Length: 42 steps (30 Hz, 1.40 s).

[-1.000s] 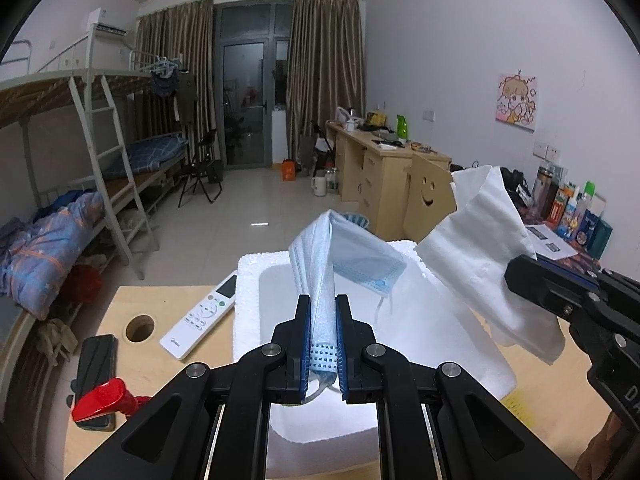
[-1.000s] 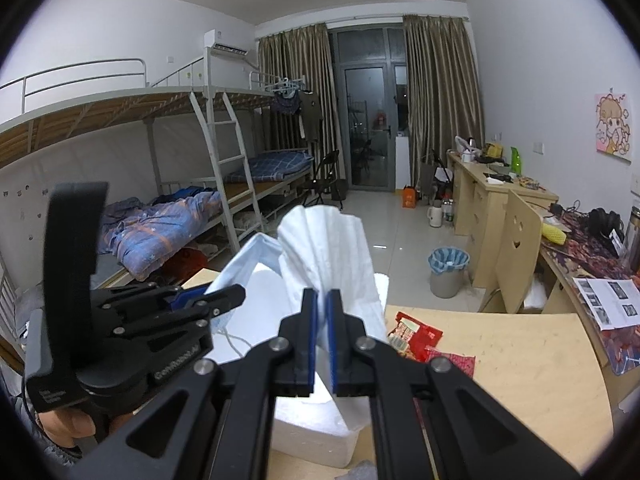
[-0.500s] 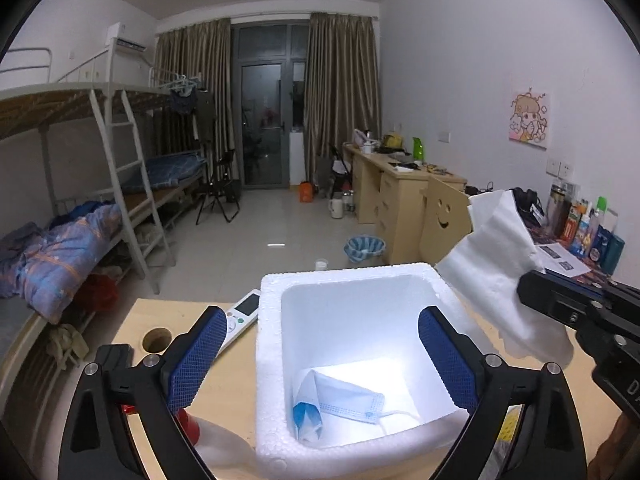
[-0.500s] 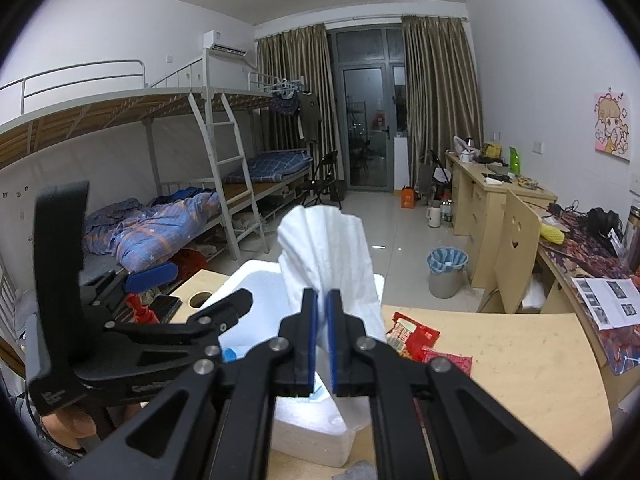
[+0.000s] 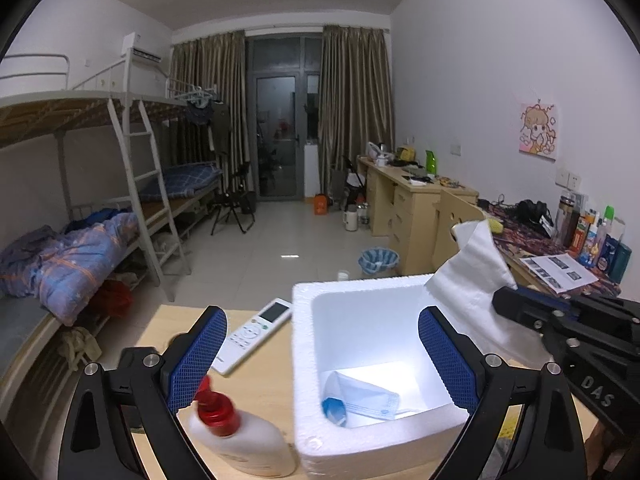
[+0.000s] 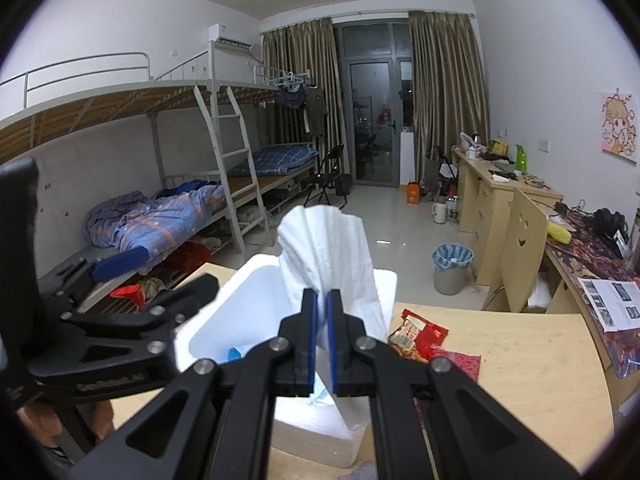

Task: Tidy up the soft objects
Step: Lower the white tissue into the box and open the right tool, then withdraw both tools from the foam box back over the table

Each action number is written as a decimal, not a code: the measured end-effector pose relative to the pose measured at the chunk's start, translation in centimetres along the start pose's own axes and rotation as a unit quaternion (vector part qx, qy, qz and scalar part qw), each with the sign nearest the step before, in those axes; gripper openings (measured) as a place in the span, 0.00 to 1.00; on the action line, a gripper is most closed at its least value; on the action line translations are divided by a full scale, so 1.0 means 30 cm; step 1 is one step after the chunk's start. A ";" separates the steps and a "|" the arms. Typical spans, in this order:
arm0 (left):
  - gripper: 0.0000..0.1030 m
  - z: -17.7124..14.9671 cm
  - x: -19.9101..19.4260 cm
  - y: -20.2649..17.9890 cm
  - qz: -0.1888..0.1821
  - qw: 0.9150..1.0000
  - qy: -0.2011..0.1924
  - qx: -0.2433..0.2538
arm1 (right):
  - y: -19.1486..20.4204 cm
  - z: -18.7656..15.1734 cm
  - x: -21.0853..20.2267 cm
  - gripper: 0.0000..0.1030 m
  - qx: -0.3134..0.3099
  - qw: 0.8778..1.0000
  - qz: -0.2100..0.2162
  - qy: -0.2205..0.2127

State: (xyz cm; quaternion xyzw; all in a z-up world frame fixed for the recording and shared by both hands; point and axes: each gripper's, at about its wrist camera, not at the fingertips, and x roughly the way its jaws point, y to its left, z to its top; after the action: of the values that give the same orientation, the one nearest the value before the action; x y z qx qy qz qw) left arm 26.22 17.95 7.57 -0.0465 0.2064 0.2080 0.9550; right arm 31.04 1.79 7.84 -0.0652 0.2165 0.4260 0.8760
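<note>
A blue face mask [image 5: 360,400] lies on the floor of the white foam box [image 5: 304,360] on the wooden table. My left gripper [image 5: 320,312] is open wide in front of the box, with nothing between its blue pads. My right gripper [image 6: 322,300] is shut on a white tissue [image 6: 324,248], which fans out upward above the box's far right corner. The left wrist view shows that tissue [image 5: 472,280] and the right gripper [image 5: 500,300] at the box's right rim. In the right wrist view, the left gripper [image 6: 164,272] stands left of the foam box [image 6: 240,292].
A white remote [image 5: 256,328] lies left of the box. A white bottle with a red cap [image 5: 240,440] stands near my left finger. Red snack packets [image 6: 420,332] lie right of the box on the table [image 6: 520,360]. Bunk beds and desks line the room.
The left gripper opened and let go of the face mask, which dropped into the foam box. The left gripper then drew back and up a little. The right gripper stayed put with the tissue.
</note>
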 end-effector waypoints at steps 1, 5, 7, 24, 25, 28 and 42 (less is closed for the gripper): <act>0.94 0.001 -0.009 0.005 0.002 1.000 -0.003 0.000 | 0.004 0.000 0.003 0.07 -0.001 1.000 0.001 0.001; 0.94 0.005 -0.033 0.027 0.017 1.000 -0.009 0.000 | 0.022 0.013 0.027 0.07 -0.010 1.000 0.004 0.005; 0.96 0.006 -0.036 0.043 0.026 1.000 -0.010 -0.004 | 0.020 0.015 0.037 0.07 -0.009 1.000 0.007 0.006; 0.99 0.016 -0.029 0.079 0.035 0.999 -0.009 -0.018 | 0.003 0.011 0.125 0.09 0.006 1.000 0.008 0.029; 0.99 0.016 -0.028 0.079 0.035 0.999 -0.010 -0.019 | 0.006 0.010 0.125 0.14 0.005 1.000 0.008 0.030; 0.99 0.014 -0.027 0.078 0.035 0.999 -0.010 -0.020 | 0.005 0.007 0.116 0.56 0.007 1.000 0.006 0.026; 0.99 0.008 -0.029 0.076 0.030 0.999 -0.011 -0.019 | 0.025 0.023 0.079 0.72 -0.005 1.000 -0.003 0.004</act>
State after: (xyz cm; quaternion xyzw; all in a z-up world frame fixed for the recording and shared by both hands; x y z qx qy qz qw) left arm 24.63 19.73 8.14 -0.0558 0.1932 0.2407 0.9495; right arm 31.96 4.16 7.48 -0.0718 0.2179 0.4238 0.8763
